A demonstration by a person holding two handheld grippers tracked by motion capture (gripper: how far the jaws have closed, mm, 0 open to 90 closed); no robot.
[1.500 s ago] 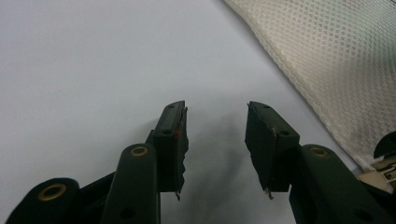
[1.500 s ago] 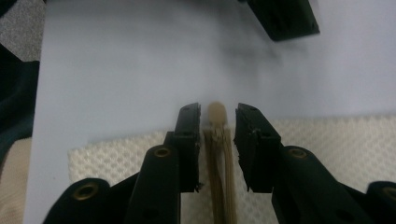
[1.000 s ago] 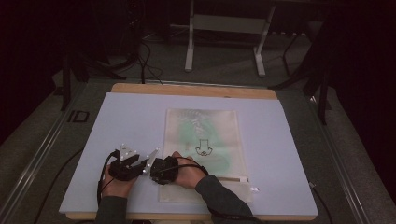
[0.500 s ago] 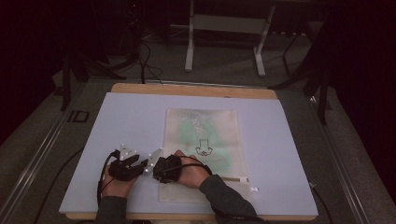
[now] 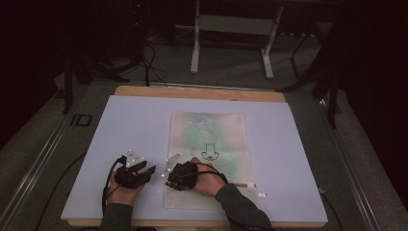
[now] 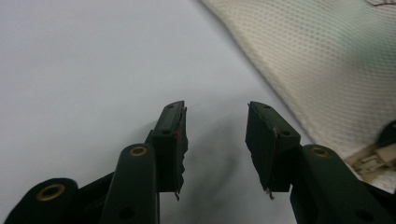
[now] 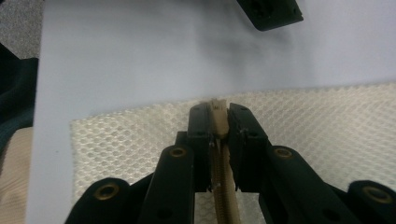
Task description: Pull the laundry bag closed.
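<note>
Right tool [image 7: 218, 121] is clamped tight on the zipper [image 7: 219, 186] of the mesh bag [image 7: 327, 140] — the right gripper view has both black jaws pinching the tan zipper tape, with the teeth running straight back from the jaws toward the camera. That's the relation everything turns on: the zipper's long axis lies in line with the right tool, so in my judgement any pull has to travel along that line, not across it. From the high view, the mesh bag [image 5: 211, 144] lies flat on the counter [image 5: 298, 159], long axis running away from the person, a green shape and a small black drawing showing through the weave, and the zipper runs along its near end; the right tool [image 5: 179, 174] sits at the bag's near-left corner. The jaws have just eased a touch wider, yet the tape is plainly pinched between them. Left tool [image 6: 216, 133] — jaws apart, nothing between them, over bare counter, with the edge of the mesh lying off to the right in the left gripper view. In the high view, the left tool [image 5: 137, 169] sits just beside the bag's left edge, close to the right tool, so it's the nearer hand to pin that corner if the bag drags along with the zipper.
</note>
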